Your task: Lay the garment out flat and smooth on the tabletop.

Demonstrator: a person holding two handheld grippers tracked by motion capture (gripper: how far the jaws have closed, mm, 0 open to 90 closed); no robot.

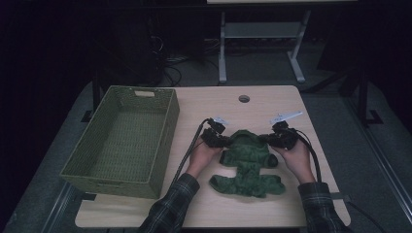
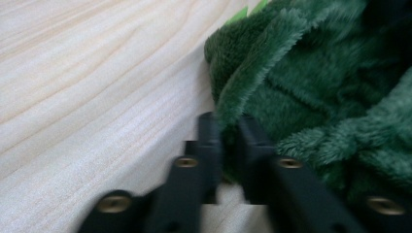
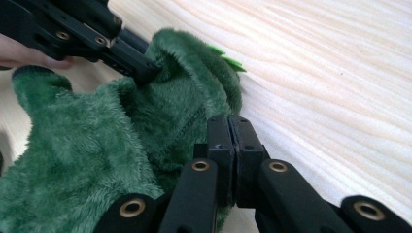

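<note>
A small green fleece garment [image 1: 248, 160] lies flat on the wooden table [image 1: 272, 204], its collar end toward the far side. My left gripper [image 1: 227, 142] is at the garment's upper left edge. In the left gripper view its jaws [image 2: 228, 128] pinch a fold of the green fleece [image 2: 316, 82]. My right gripper [image 1: 265, 140] is at the upper right edge. In the right gripper view its jaws [image 3: 233, 131] are pressed together on the hem of the fleece [image 3: 97, 145]. There the left gripper [image 3: 148, 70] bites the far edge of the collar.
A green woven basket [image 1: 170, 121] stands on the left side of the table, close to my left arm. A round cable hole [image 1: 244, 98] sits near the table's far edge. Bare wood [image 2: 97, 87] lies beside the garment.
</note>
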